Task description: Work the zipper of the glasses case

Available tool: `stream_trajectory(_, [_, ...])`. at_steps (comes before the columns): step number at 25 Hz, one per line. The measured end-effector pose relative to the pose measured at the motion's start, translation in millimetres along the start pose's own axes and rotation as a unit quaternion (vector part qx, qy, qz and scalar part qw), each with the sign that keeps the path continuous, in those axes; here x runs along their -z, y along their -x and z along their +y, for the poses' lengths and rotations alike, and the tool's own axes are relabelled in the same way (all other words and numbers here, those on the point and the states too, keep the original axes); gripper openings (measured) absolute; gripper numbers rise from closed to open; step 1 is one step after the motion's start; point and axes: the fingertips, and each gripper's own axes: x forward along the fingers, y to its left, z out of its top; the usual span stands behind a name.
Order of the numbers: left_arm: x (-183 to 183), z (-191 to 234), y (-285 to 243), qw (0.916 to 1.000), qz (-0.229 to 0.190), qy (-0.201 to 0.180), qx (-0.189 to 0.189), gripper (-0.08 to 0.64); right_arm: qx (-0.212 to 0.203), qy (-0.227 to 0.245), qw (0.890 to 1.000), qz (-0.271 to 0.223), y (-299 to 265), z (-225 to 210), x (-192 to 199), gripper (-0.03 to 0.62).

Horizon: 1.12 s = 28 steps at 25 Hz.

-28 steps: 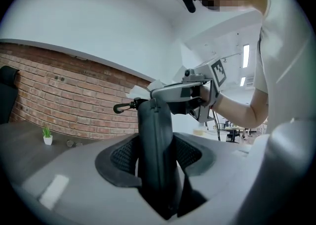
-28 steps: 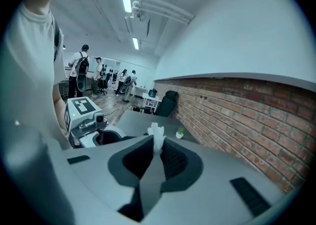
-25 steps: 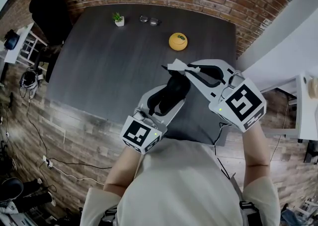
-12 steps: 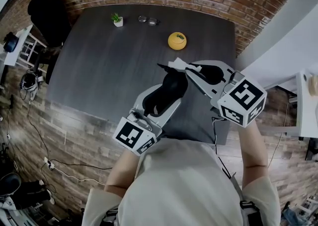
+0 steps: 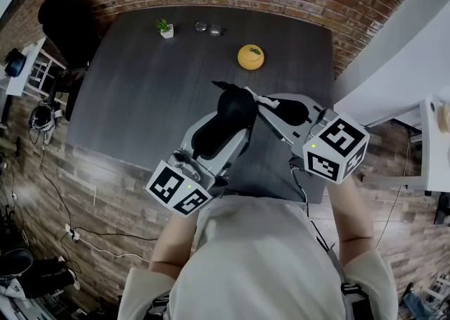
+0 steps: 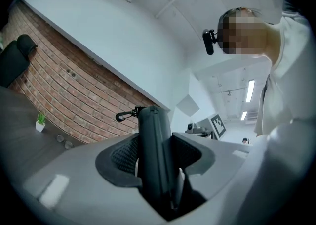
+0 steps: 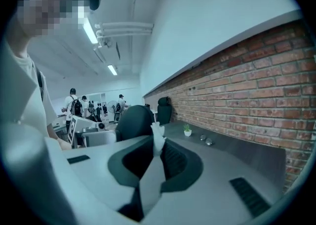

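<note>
The black glasses case is held in the air above the near part of the dark table. My left gripper is shut on it: in the left gripper view the case stands upright between the pads, with a small black clip at its top. My right gripper sits just right of the case, shut on a white pull tab. In the right gripper view that tab sticks up between the jaws, with the case right behind it.
At the back of the table are an orange round object, a small potted plant and a pair of glasses. A black chair stands at the far left corner. A brick wall runs behind the table.
Both grippers, the case and the white tab have drifted left and farther over the table. The left gripper's marker cube has swung down and left. Both grips are unchanged.
</note>
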Motion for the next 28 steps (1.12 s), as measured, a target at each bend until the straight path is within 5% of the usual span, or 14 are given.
stream_trajectory(6, [-14, 6, 3, 0.9993, -0.024, 0.028, 0.006, 0.213, -0.012, -0.054, 0.998, -0.015, -3, 9, 2, 0.040])
stream_trajectory(10, [-18, 8, 1, 0.9986, -0.031, 0.039, 0.019, 0.213, 0.001, -0.049, 0.999, -0.022, -5, 12, 11, 0.040])
stream_trajectory(14, [-17, 13, 10, 0.9940, -0.049, 0.091, 0.038, 0.219, -0.020, -0.059, 0.997, -0.036, 1, 16, 3, 0.041])
stream_trajectory(20, [-28, 15, 16, 0.9859, -0.085, 0.139, 0.037, 0.215, -0.050, -0.143, 0.985, -0.084, 4, 19, -4, 0.040])
stream_trajectory(28, [-50, 32, 22, 0.9735, -0.138, 0.180, 0.029, 0.213, -0.034, -0.117, 0.989, -0.086, -6, 45, 6, 0.035])
